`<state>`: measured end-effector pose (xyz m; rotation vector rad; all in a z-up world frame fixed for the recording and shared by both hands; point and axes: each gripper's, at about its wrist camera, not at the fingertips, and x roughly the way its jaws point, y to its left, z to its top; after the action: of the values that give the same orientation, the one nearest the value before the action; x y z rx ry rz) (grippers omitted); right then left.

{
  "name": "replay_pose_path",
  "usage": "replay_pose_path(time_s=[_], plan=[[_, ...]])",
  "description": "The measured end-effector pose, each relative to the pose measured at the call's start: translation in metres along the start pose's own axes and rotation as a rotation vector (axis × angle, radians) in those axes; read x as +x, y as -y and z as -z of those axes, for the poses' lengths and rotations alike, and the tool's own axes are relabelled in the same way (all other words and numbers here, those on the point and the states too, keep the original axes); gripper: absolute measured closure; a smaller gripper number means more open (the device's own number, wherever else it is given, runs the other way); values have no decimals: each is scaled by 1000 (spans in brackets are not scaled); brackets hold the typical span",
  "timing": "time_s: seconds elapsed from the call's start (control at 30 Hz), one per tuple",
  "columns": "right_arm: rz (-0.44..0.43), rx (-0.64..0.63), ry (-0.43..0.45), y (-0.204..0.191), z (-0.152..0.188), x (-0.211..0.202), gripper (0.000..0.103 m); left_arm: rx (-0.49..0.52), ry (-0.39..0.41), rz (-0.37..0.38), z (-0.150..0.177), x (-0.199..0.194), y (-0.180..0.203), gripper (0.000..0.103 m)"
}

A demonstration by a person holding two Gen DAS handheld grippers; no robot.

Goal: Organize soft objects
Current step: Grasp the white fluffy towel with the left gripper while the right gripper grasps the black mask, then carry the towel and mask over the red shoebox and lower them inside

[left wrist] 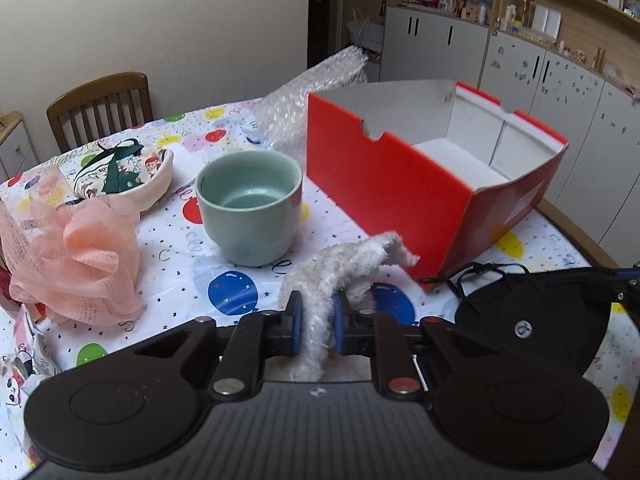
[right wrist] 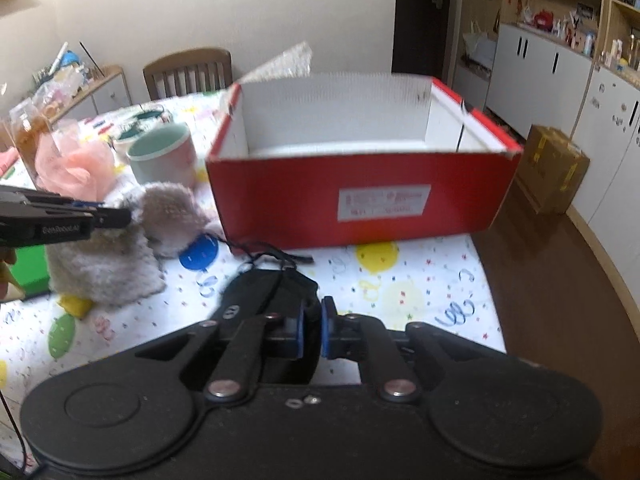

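My left gripper [left wrist: 314, 320] is shut on a white fluffy cloth [left wrist: 344, 268], held just above the table in front of the open red box [left wrist: 384, 184]. In the right wrist view the left gripper [right wrist: 116, 216] pinches the same fluffy cloth [right wrist: 116, 264]. My right gripper [right wrist: 312, 328] is shut on a black face mask [right wrist: 264, 292], low over the table before the red box [right wrist: 360, 196]; the mask also shows in the left wrist view [left wrist: 532, 328]. A pink mesh bath pouf [left wrist: 76, 248] lies at the left.
A pale green cup [left wrist: 250, 204] stands left of the box. A Christmas-print headband [left wrist: 128, 176] lies behind the pouf. Bubble wrap [left wrist: 304, 96] lies behind the box. A wooden chair [left wrist: 100, 108] stands at the far table edge. A cardboard box [right wrist: 554, 168] sits on the floor at right.
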<state>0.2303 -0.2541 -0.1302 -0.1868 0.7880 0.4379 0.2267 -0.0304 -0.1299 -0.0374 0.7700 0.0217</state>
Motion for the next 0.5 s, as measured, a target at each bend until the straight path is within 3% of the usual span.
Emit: replay_pose_path(time_s=[0.5], plan=[[36,-30,203,9,-50,-68,98,-28,95,79,-52,-70,11,88]])
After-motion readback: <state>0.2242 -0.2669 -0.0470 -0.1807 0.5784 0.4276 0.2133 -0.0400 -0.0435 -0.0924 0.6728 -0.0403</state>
